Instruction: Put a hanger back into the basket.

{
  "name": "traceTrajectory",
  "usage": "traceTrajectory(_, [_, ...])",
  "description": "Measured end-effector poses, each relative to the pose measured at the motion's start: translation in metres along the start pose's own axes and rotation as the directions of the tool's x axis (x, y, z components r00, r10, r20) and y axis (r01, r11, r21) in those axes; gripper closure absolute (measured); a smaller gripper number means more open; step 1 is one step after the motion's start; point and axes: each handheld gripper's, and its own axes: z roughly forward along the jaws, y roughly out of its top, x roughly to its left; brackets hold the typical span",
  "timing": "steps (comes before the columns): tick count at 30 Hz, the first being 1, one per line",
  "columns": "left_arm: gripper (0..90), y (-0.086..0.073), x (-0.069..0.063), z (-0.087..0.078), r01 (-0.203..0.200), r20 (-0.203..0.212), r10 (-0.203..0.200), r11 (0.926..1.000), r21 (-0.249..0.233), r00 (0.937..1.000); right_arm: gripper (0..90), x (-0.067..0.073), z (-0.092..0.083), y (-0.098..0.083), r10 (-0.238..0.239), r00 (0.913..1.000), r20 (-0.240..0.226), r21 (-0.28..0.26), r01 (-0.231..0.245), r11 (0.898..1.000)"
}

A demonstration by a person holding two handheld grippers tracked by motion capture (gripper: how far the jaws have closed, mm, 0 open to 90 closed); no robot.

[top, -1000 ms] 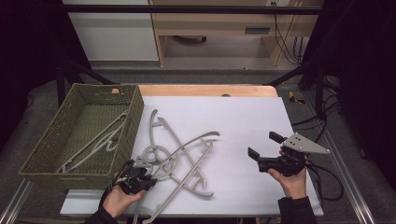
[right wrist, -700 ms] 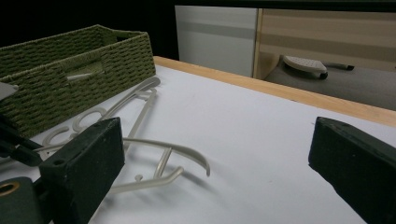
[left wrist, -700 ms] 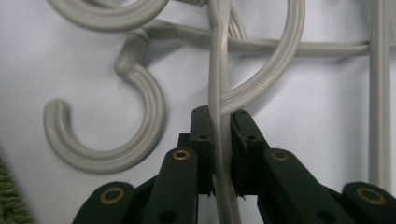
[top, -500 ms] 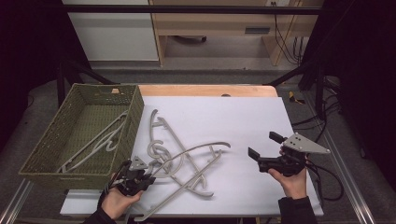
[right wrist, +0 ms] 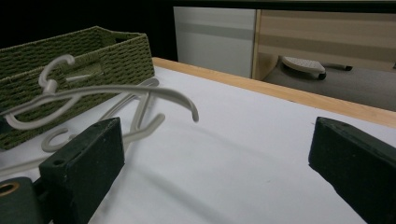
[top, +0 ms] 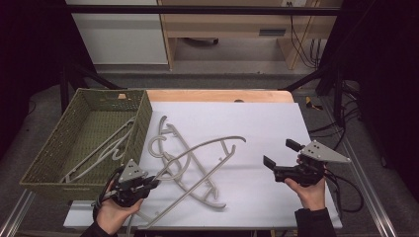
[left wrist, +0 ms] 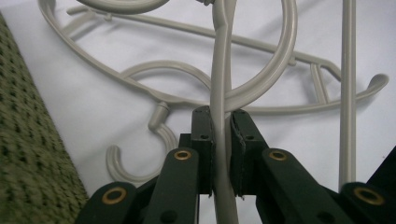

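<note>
- The green woven basket [top: 59,148] stands at the left edge of the tabletop [top: 267,128]; one pale hanger [top: 106,145] lies slanted on its floor
- The left tool [top: 148,183] is pressed together on a grey hanger [top: 207,148], pinching its thin bar [left wrist: 222,135] between the pads
- That grey hanger is tilted up off the tabletop, just right of the basket; its long curved arm runs from the left tool up and to the right, its end curling near the middle of the tabletop
- Other hangers [top: 190,173] lie crossed beneath it
- The right tool [top: 279,158] hangs spread wide and empty, well apart at the right
</note>
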Motion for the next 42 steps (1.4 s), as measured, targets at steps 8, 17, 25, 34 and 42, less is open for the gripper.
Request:
traceTrajectory(8, [81.8, 0.015, 0.006, -0.025, -0.015, -0.033, 0.013, 0.9980, -0.062, 0.9994, 3.5, -0.001, 0.000, 0.000, 0.000, 1.0000, 0.003, 0.004, 0.000, 1.000])
traceTrajectory(17, [81.8, 0.048, 0.027, -0.057, -0.031, -0.088, 0.019, 0.9911, -0.130, 0.9959, 3.4, -0.001, -0.001, 0.001, 0.003, 1.0000, 0.006, -0.001, -0.003, 1.000])
traceTrajectory(25, [81.8, 0.071, 0.052, -0.074, -0.063, -0.134, 0.044, 0.9879, -0.142, 0.9900, 2.5, -0.001, 0.000, 0.000, 0.000, 1.0000, 0.010, 0.006, 0.000, 1.000])
traceTrajectory(34, [81.8, 0.088, 0.080, -0.090, -0.105, -0.181, 0.076, 0.9827, -0.153, 0.9805, 2.4, -0.001, 0.001, 0.000, 0.005, 0.9999, 0.013, 0.010, -0.005, 1.000])
traceTrajectory(42, [81.8, 0.094, 0.113, -0.096, -0.107, -0.236, 0.075, 0.9864, -0.125, 0.9688, 2.4, -0.002, 0.001, 0.000, -0.001, 0.9999, 0.011, 0.012, 0.001, 1.000])
